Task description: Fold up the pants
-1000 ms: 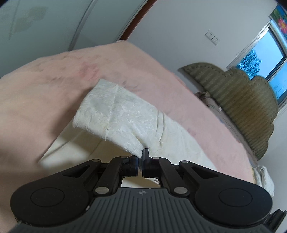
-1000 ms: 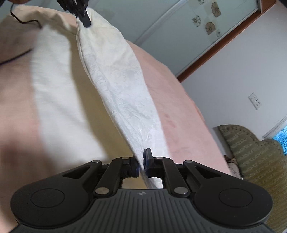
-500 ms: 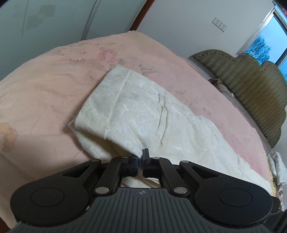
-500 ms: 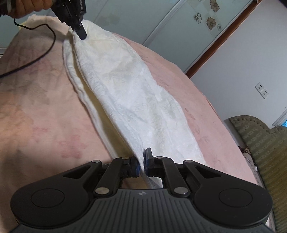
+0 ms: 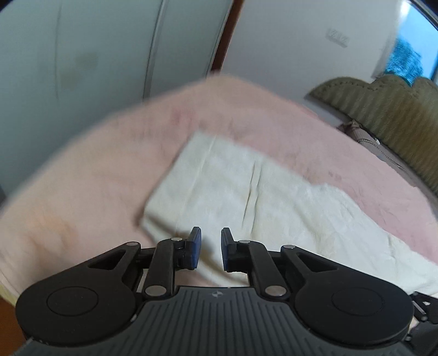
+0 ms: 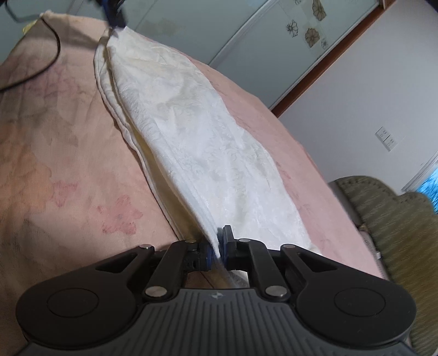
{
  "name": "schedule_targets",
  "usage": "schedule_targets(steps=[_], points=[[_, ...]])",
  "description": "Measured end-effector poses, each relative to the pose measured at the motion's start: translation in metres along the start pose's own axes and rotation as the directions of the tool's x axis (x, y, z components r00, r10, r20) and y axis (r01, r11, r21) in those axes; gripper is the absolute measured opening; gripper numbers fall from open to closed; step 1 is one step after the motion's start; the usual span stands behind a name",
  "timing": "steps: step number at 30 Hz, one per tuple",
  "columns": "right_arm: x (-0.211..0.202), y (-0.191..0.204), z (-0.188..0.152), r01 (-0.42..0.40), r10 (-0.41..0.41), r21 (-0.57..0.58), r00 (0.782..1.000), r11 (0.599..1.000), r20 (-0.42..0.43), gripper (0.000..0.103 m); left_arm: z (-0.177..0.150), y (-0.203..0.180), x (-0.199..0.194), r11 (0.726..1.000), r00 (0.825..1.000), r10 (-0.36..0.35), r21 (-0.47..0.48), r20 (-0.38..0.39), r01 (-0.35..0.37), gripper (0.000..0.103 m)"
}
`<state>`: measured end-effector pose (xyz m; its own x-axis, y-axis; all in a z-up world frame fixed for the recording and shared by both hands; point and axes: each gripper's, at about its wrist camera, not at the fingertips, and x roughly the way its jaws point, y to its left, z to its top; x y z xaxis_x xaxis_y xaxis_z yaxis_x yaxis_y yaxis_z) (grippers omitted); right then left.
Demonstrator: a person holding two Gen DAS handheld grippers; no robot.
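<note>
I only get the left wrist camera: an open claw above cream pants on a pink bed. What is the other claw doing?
Observer: The right claw is shut on one end of the pants, holding that edge up off the bedspread.
Operator: And my claw, seen from over there?
Observer: The left claw sits at the far corner of the pants; its jaws have just been opening, with no cloth pinched between them.
Operator: Anything else on the bed?
Observer: A black cable trails across the far side.
</note>
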<state>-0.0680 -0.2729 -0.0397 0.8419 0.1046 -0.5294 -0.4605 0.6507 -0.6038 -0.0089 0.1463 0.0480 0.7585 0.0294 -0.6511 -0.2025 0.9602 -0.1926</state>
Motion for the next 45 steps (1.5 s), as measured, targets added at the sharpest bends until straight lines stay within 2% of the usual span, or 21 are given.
schedule_targets(steps=[2,5,7,9,11,12,14,15,17,19,20,22,25,27,30,33,34,37,40,42,45], points=[[-0.004,0.002,-0.001,0.014,-0.014,0.005,1.000,1.000,-0.005,0.010,0.004,-0.024,-0.007,0.997,0.997,-0.020,0.072,0.077,0.015,0.019],[-0.013,-0.010,-0.005,0.034,-0.033,0.091,0.999,0.995,-0.014,0.030,0.005,-0.068,0.002,0.977,0.986,-0.125,0.188,0.113,0.102,0.021],[-0.025,-0.023,-0.015,0.049,-0.047,0.178,0.999,0.983,-0.020,0.057,0.002,-0.099,0.017,0.945,0.969,-0.241,0.242,0.060,0.220,0.026],[-0.038,-0.041,-0.030,0.042,-0.033,0.286,0.999,0.957,-0.037,0.062,-0.008,-0.134,0.036,0.895,0.939,-0.342,0.296,-0.022,0.333,0.031],[-0.051,-0.066,-0.052,0.058,-0.034,0.429,0.997,0.901,-0.063,0.062,-0.023,-0.170,0.051,0.839,0.914,-0.397,0.372,-0.077,0.396,0.033],[-0.058,-0.081,-0.066,0.079,-0.048,0.511,0.996,0.856,-0.074,0.062,-0.031,-0.186,0.057,0.816,0.909,-0.408,0.412,-0.087,0.405,0.034],[-0.074,-0.116,-0.098,0.128,-0.093,0.691,0.992,0.712,-0.088,0.062,-0.050,-0.213,0.069,0.764,0.902,-0.419,0.495,-0.104,0.413,0.036],[-0.081,-0.134,-0.117,0.154,-0.128,0.776,0.987,0.612,-0.095,0.062,-0.058,-0.225,0.076,0.743,0.901,-0.418,0.527,-0.115,0.413,0.037],[-0.089,-0.167,-0.155,0.187,-0.169,0.903,0.977,0.386,-0.130,0.062,-0.072,-0.241,0.086,0.710,0.901,-0.411,0.571,-0.138,0.412,0.037],[-0.086,-0.192,-0.189,0.190,-0.148,0.966,0.975,0.177,-0.165,0.064,-0.085,-0.247,0.093,0.696,0.909,-0.388,0.598,-0.153,0.398,0.038],[-0.081,-0.202,-0.201,0.172,-0.124,0.979,0.980,0.108,-0.159,0.064,-0.090,-0.249,0.096,0.692,0.915,-0.373,0.610,-0.156,0.386,0.039],[-0.068,-0.217,-0.220,0.109,-0.087,0.994,0.990,0.010,-0.108,0.064,-0.099,-0.249,0.101,0.684,0.922,-0.358,0.631,-0.147,0.366,0.043],[-0.049,-0.242,-0.240,-0.017,-0.048,0.995,0.999,-0.103,0.012,0.064,-0.103,-0.252,0.104,0.679,0.928,-0.352,0.649,-0.122,0.343,0.052],[-0.029,-0.263,-0.246,-0.039,-0.041,0.991,0.999,-0.132,0.034,0.064,-0.105,-0.253,0.106,0.683,0.928,-0.353,0.643,-0.122,0.345,0.054],[0.018,-0.303,-0.252,-0.080,-0.003,0.988,0.997,-0.134,0.081,0.064,-0.103,-0.256,0.110,0.694,0.928,-0.355,0.633,-0.113,0.343,0.059],[0.070,-0.328,-0.251,0.007,0.043,0.996,0.999,-0.092,-0.003,0.065,-0.104,-0.259,0.113,0.704,0.931,-0.353,0.628,-0.096,0.332,0.064],[0.082,-0.331,-0.252,0.024,0.048,0.996,0.999,-0.091,-0.019,0.065,-0.104,-0.258,0.113,0.706,0.931,-0.354,0.627,-0.093,0.331,0.066],[0.083,-0.335,-0.242,0.049,0.002,0.994,0.999,-0.093,-0.049,0.067,-0.104,-0.257,0.114,0.710,0.931,-0.356,0.623,-0.086,0.329,0.069],[0.043,-0.326,-0.232,0.002,-0.128,0.998,0.992,-0.058,-0.009,0.067,-0.104,-0.256,0.116,0.715,0.928,-0.363,0.613,-0.086,0.337,0.071],[0.016,-0.315,-0.237,-0.013,-0.172,0.996,0.985,-0.089,-0.003,0.067,-0.104,-0.255,0.115,0.716,0.926,-0.367,0.609,-0.086,0.341,0.072],[-0.008,-0.297,-0.263,-0.086,-0.154,0.969,0.987,-0.232,0.051,0.069,-0.103,-0.255,0.116,0.718,0.925,-0.370,0.605,-0.087,0.344,0.072]])
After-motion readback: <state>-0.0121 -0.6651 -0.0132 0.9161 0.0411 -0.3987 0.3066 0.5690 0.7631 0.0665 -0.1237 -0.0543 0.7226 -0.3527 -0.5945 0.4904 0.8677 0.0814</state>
